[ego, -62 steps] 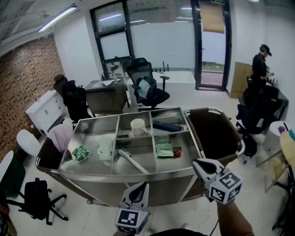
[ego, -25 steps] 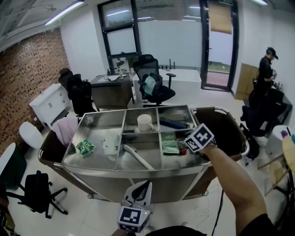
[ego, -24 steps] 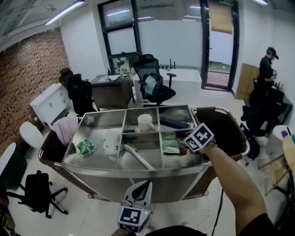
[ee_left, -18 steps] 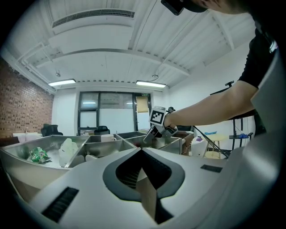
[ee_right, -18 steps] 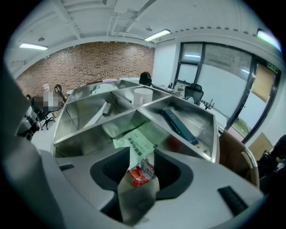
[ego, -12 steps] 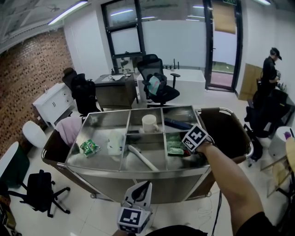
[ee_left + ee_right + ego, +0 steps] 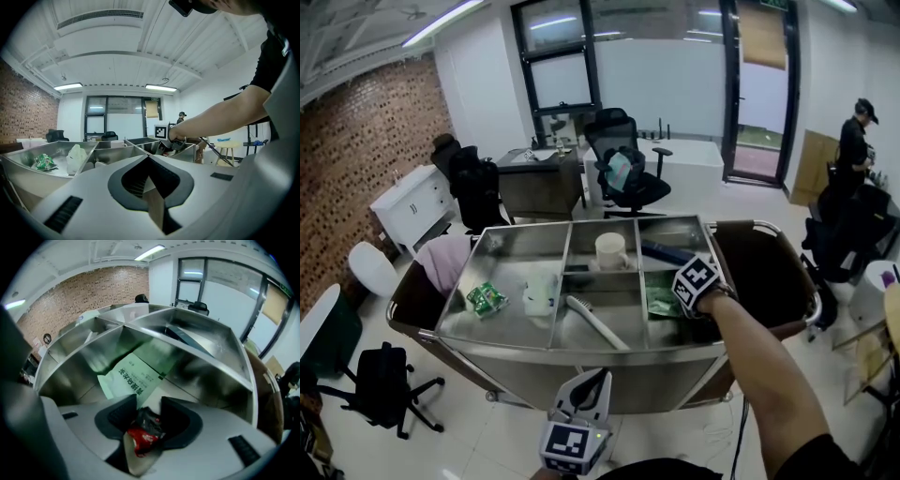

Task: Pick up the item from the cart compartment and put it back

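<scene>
Both jaws of the right gripper [image 7: 146, 405] stand wide around a red packet [image 7: 139, 438], green packet [image 7: 129, 376] at eleven o'clock; left gripper [image 7: 150, 161] jaws pinched closed.

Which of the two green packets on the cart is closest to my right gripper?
The pale green flat packet in the right front compartment, beside the right gripper; the crumpled green packet lies far left.

cart [image 7: 581, 350] open from above, steel dividers [image 7: 556, 314] wall each compartment (low)

In the head view the marker cube [image 7: 696, 281] hides the tips of the right tool [image 7: 144, 420]. The bottom edge cuts off the left tool [image 7: 591, 380]. The red packet [image 7: 140, 439] looks blurry.
</scene>
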{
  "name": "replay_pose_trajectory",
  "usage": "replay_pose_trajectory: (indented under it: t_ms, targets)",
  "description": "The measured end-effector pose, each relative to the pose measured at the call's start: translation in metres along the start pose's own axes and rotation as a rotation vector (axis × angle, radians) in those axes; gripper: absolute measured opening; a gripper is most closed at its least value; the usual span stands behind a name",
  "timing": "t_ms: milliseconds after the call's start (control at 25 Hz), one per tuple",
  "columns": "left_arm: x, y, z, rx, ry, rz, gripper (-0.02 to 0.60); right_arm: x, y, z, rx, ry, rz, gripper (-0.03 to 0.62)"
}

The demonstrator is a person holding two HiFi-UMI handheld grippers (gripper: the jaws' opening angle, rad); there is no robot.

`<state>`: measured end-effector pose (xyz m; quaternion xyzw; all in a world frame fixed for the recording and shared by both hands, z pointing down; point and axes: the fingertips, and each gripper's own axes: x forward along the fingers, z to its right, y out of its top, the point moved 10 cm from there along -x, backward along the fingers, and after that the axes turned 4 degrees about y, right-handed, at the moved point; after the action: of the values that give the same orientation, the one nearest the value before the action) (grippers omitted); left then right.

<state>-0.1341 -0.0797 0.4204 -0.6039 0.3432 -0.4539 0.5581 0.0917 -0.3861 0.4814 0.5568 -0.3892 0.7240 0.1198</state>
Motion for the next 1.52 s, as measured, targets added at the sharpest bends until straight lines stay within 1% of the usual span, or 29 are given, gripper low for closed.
replay_pose_trajectory:
  t_ms: [120, 240, 360, 560, 840, 920, 1080, 1160, 1400, 1520]
  targets:
    - [0.0, -0.002, -0.004, -0.006, 0.005, -0.004, 0.0, 0.002, 0.0, 0.004, 0.056, 0.022, 0.005, 0.187]
    - [-0.001, -0.003, -0.006, -0.006, 0.008, -0.003, 0.0, -0.002, 0.003, 0.004, 0.048, 0.039, 0.036, 0.187]
    - [0.0, -0.003, -0.007, -0.001, 0.002, -0.002, 0.0, -0.015, 0.005, 0.004, 0.054, 0.035, 0.069, 0.189]
    - [0.001, -0.002, -0.004, -0.009, -0.017, 0.004, 0.0, -0.02, 0.001, -0.005, 0.064, 0.039, 0.003, 0.189]
    - [-0.001, -0.002, -0.006, -0.01, -0.047, 0.007, 0.0, -0.025, -0.007, -0.01, 0.102, 0.025, -0.012, 0.187]
    - [-0.002, -0.003, -0.007, -0.009, -0.057, 0.01, 0.0, -0.022, -0.011, -0.009, 0.139, 0.005, -0.019, 0.187]
    - [-0.006, -0.006, -0.011, -0.009, -0.073, 0.009, 0.0, -0.018, -0.019, -0.001, 0.287, -0.015, -0.019, 0.189]
    - [-0.007, -0.009, -0.014, -0.007, -0.079, 0.007, 0.0, -0.018, -0.022, -0.001, 0.313, -0.013, -0.032, 0.189]
    - [-0.009, -0.009, -0.019, -0.019, -0.098, 0.01, 0.0, -0.021, -0.026, -0.011, 0.274, -0.034, -0.059, 0.189]
    - [-0.011, -0.011, -0.02, -0.019, -0.114, 0.01, 0.0, -0.021, -0.03, -0.014, 0.26, -0.025, -0.079, 0.189]
